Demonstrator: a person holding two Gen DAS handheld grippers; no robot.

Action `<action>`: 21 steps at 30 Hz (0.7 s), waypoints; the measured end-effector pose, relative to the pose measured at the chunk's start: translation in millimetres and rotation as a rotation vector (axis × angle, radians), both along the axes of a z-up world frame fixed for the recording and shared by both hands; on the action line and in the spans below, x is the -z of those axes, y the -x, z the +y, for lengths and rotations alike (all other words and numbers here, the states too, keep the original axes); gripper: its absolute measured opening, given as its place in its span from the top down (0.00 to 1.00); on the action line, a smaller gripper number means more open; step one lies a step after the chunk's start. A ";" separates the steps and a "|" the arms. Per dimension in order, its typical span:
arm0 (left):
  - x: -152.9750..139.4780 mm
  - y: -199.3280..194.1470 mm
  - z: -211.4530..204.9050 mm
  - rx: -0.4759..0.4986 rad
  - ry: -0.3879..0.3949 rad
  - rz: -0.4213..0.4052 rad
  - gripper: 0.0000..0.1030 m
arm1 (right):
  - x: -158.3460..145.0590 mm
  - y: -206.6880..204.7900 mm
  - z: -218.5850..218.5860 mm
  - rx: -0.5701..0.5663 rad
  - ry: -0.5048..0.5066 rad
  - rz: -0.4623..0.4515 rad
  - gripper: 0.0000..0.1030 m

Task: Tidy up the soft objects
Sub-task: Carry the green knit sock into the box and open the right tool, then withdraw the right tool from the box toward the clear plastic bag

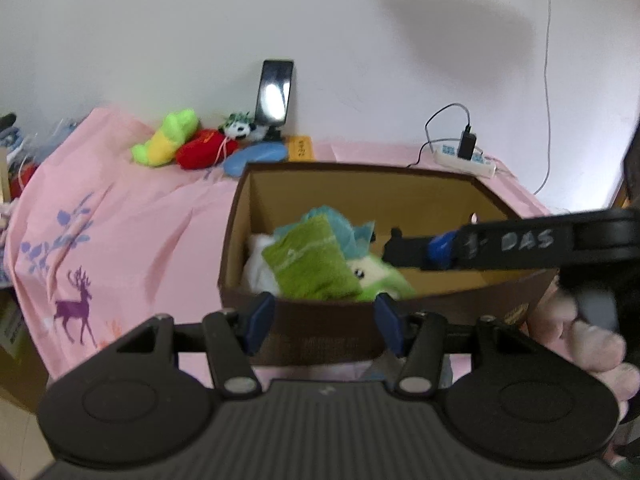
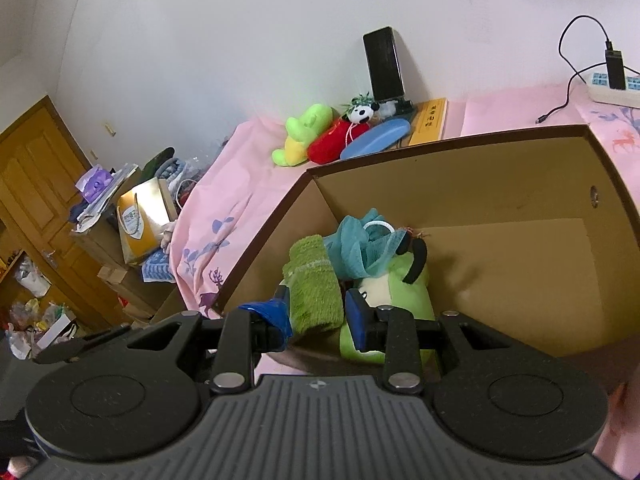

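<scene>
Four soft things already lay in the box (image 1: 440,188): a towel (image 2: 316,280), a blue mesh puff (image 2: 360,248), a green plush (image 2: 400,288) and something white. Both grippers hung released and empty, left gripper (image 1: 324,322) at the near wall, right gripper (image 2: 318,314) just above the towel. Next, I judged, came the toys (image 1: 168,138) by the phone (image 1: 275,94), reached past the box.

place: home bedroom
bed: pink deer-print sheet (image 1: 120,220), beyond and left of the jaws
door: wooden panelled door (image 2: 36,184), far left of jaws
clutter: bags and boxes (image 2: 136,220) piled beside the bed
wall: phone (image 1: 275,94) propped ahead
</scene>
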State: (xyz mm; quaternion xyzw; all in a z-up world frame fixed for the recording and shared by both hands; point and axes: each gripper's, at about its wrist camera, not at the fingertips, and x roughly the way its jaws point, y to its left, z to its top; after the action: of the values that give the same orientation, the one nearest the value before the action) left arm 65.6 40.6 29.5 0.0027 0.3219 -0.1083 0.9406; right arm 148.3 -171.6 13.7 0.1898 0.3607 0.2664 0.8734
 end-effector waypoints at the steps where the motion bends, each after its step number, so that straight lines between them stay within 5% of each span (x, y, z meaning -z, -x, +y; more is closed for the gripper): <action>1: 1.4 2.1 0.2 -0.007 -0.004 0.007 0.45 | -0.6 4.1 -1.3 0.003 -0.003 -0.003 0.86; 14: 22.7 42.7 7.9 -0.023 0.016 0.080 0.45 | 12.3 48.8 3.5 -0.087 0.073 -0.018 0.86; 21: 35.1 60.9 3.3 -0.003 0.025 0.133 0.45 | 30.6 60.1 -0.1 -0.091 0.077 0.046 0.86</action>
State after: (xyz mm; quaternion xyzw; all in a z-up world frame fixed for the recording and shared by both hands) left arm 4.7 43.9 -5.6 -0.0168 0.3824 -0.1106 0.9172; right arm 88.3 -171.7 -16.9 0.1456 0.3991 0.2873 0.8585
